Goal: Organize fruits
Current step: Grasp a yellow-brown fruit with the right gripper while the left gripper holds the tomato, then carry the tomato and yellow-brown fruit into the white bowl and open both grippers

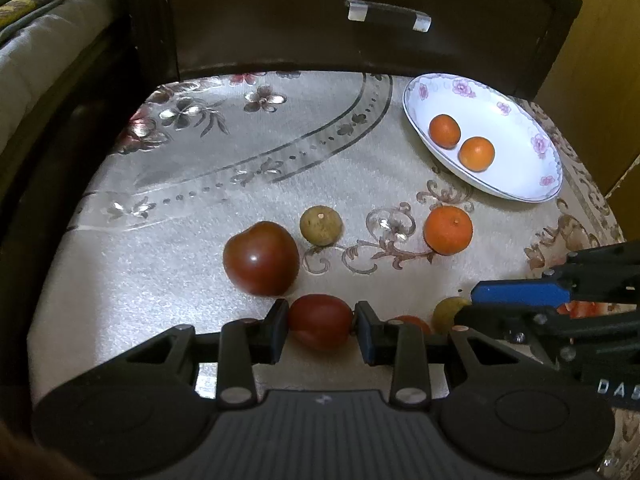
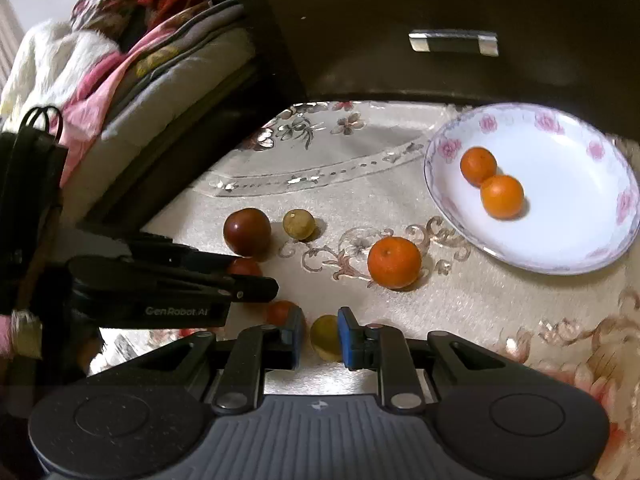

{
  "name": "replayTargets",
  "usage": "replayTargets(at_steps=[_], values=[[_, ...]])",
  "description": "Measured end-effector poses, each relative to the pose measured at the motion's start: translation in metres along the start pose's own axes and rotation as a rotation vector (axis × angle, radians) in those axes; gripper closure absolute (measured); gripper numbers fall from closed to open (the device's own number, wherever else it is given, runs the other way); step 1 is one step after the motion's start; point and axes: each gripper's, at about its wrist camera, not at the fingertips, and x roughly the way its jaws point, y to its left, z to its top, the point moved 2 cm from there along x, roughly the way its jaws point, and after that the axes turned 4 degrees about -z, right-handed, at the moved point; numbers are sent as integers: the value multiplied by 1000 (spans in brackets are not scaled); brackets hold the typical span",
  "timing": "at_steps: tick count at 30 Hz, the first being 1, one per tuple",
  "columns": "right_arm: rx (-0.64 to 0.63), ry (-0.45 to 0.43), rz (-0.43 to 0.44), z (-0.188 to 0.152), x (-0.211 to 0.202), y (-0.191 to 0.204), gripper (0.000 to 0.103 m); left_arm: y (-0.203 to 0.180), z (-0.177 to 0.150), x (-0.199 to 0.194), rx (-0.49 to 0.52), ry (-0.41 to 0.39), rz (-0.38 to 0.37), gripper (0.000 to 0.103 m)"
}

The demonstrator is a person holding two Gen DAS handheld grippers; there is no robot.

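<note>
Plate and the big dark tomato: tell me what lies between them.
In the left wrist view, between the plate and the big dark tomato lie a yellow-green fruit beside the tomato, a loose orange nearer the plate, and bare tablecloth.

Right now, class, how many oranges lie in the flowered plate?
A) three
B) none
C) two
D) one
C: two oranges sit side by side in the flowered plate, while a third orange rests on the tablecloth outside it.
</note>
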Motion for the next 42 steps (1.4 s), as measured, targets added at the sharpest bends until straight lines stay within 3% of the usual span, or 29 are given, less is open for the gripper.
replayTargets(at_steps=[4,7,11,15,21,23,25,32,42], values=[[-43,1,0,0,-1,5,78,3,2,-9,3,-10,3,62],[-72,-4,30,-1,-6,6,75,11,8,-22,-21,-47,0,62],[-100,21,9,-3,1,7,73,17,12,-30,-42,-71,1,62],[-154,33,-16,-6,8,12,60,14,11,-28,-26,-62,-1,62],[-203,47,-20,-5,18,10,62,8,10,-23,-6,-41,-11,62],[-191,53,-12,-6,18,7,69,3,9,-20,13,-33,-13,62],[-185,54,-28,-8,17,6,84,-2,9,-20,33,-32,-22,62],[-101,12,-5,1,-13,-6,85,-29,13,-18,104,-38,-59,62],[-10,-104,-98,20,-46,-50,85,-79,53,-2,159,-80,-113,62]])
